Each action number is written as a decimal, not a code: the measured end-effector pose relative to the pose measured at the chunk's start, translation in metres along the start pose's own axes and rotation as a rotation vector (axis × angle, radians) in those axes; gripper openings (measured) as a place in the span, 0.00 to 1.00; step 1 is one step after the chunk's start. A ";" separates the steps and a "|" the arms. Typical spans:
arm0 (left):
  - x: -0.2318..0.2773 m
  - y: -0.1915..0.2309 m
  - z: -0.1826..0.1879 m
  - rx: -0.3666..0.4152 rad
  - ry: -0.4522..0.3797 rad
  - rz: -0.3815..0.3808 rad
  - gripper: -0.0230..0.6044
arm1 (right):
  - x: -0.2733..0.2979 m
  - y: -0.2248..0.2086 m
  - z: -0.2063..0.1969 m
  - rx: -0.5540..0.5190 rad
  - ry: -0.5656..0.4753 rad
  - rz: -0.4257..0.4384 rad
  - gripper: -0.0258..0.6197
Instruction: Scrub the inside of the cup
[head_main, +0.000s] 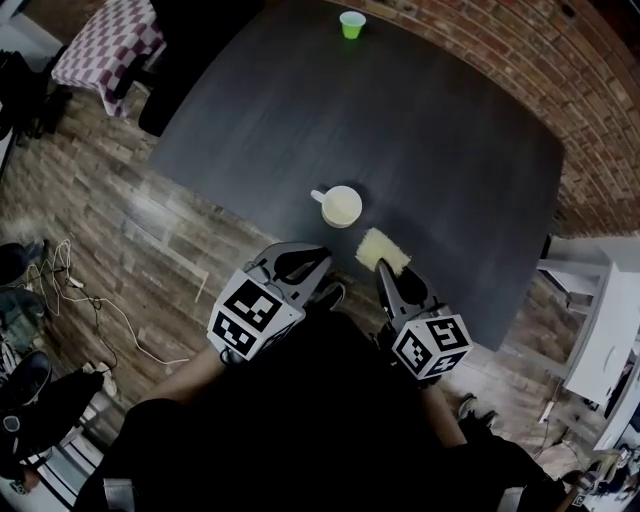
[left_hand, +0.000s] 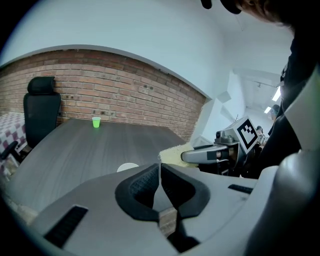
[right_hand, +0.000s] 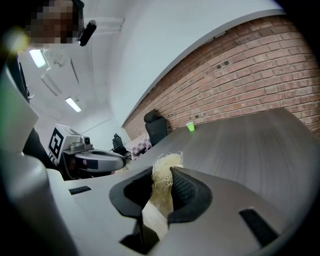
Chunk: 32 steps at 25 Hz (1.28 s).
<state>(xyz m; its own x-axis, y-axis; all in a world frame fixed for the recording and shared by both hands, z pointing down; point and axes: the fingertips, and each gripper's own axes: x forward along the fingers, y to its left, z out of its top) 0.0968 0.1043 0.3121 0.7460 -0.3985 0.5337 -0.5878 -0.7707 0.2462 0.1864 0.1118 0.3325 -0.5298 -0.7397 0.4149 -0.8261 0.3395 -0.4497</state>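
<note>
A cream cup (head_main: 341, 206) with its handle to the left stands upright on the dark table (head_main: 420, 140), near the front edge. Only its rim (left_hand: 128, 167) shows in the left gripper view. My right gripper (head_main: 384, 272) is shut on a pale yellow fibrous scrub pad (head_main: 382, 250), held just right of and in front of the cup, apart from it. In the right gripper view the scrub pad (right_hand: 164, 181) is pinched between the pads. My left gripper (head_main: 300, 264) is shut with nothing in it, in front of the cup and over the table edge.
A small green cup (head_main: 352, 24) stands at the far side of the table. A black office chair (left_hand: 42, 107) and a chequered cloth (head_main: 108, 45) are at the far left. A brick wall (head_main: 540, 60) runs behind the table. Cables (head_main: 90, 305) lie on the wooden floor.
</note>
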 end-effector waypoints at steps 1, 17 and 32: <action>0.002 0.002 -0.001 -0.005 0.005 0.004 0.08 | 0.003 -0.002 -0.001 0.005 0.006 0.005 0.17; 0.021 0.093 0.042 0.040 -0.025 -0.115 0.08 | 0.069 -0.006 0.050 -0.013 -0.010 -0.147 0.17; 0.030 0.172 0.020 0.035 0.018 -0.294 0.08 | 0.148 0.001 0.044 -0.032 0.151 -0.248 0.17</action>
<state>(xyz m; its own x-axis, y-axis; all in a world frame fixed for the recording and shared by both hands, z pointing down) 0.0246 -0.0500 0.3540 0.8766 -0.1468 0.4583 -0.3359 -0.8686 0.3643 0.1152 -0.0224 0.3587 -0.3315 -0.7083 0.6232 -0.9384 0.1790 -0.2956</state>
